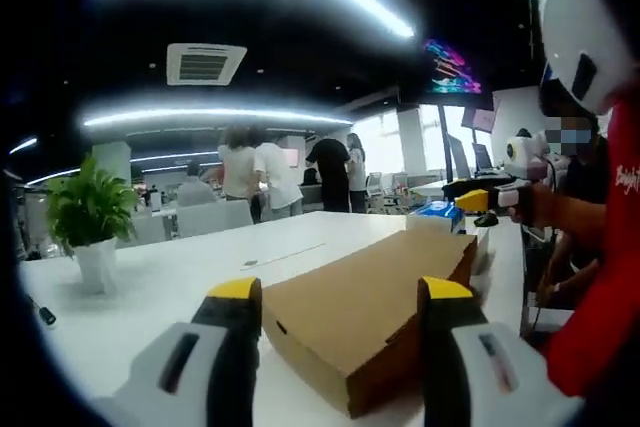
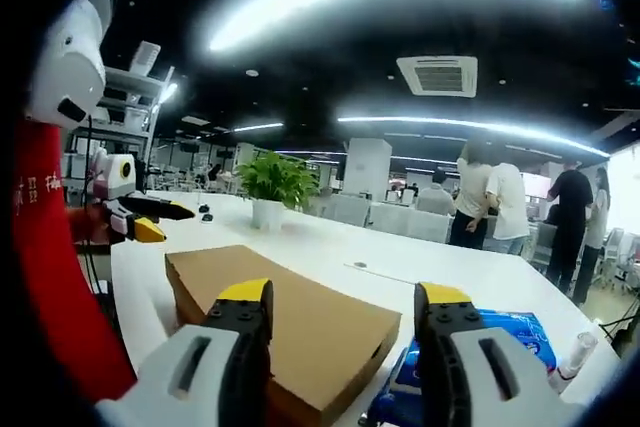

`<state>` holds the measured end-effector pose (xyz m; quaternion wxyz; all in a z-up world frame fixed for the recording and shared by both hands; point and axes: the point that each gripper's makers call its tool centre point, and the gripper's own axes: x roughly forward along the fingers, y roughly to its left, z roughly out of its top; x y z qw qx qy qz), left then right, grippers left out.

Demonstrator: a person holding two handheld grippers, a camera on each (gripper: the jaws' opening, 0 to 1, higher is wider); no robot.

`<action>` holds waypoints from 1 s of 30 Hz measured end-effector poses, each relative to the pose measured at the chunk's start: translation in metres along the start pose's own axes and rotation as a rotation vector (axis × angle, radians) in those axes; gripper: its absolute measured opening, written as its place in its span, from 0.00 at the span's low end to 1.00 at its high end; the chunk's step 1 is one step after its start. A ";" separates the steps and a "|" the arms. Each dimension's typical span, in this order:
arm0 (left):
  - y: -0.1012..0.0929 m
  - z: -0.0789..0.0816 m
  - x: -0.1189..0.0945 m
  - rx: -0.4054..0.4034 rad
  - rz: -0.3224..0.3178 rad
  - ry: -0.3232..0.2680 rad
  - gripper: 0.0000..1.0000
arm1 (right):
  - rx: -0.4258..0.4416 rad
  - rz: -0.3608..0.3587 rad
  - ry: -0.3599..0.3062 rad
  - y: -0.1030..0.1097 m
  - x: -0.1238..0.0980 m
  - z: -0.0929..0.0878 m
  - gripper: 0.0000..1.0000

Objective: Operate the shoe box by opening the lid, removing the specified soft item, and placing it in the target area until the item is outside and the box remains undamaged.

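Note:
A brown cardboard shoe box [image 1: 370, 312] lies on the white table [image 1: 170, 282] with its lid down. My left gripper [image 1: 340, 292] hovers over the box's near end, open, its yellow-tipped jaws wide apart with nothing between them. In the right gripper view the same box [image 2: 290, 317] lies just ahead, and my right gripper [image 2: 344, 295] is open above its near corner, holding nothing. The right gripper [image 1: 490, 199] also appears beyond the box's far end, held by a person in a red sleeve. The left gripper [image 2: 135, 222] appears at the left. The box's contents are hidden.
A blue plastic packet [image 2: 500, 332] lies beside the box; it appears small past the box's far end [image 1: 437, 212]. A potted plant [image 1: 88, 217] [image 2: 275, 182] stands on the table. A small white bottle [image 2: 578, 352] sits at the right edge. Several people [image 1: 265, 177] stand behind the table.

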<state>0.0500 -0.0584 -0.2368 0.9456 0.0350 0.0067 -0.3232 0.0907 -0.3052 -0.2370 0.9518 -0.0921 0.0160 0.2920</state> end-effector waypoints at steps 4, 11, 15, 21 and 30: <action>0.000 -0.015 0.001 -0.031 0.007 0.021 0.65 | -0.021 0.008 -0.019 0.007 0.001 -0.005 0.55; -0.003 -0.025 -0.001 -0.063 0.008 0.050 0.67 | -0.014 0.010 -0.007 0.009 0.003 -0.009 0.55; -0.008 -0.026 0.002 -0.008 0.006 0.060 0.67 | -0.005 0.013 -0.008 0.011 0.004 -0.010 0.55; -0.008 -0.022 0.004 -0.024 0.005 0.045 0.66 | -0.028 0.013 0.015 0.013 0.003 -0.015 0.55; -0.008 -0.025 0.010 -0.040 0.012 0.040 0.65 | -0.033 0.015 0.035 0.010 -0.002 -0.018 0.54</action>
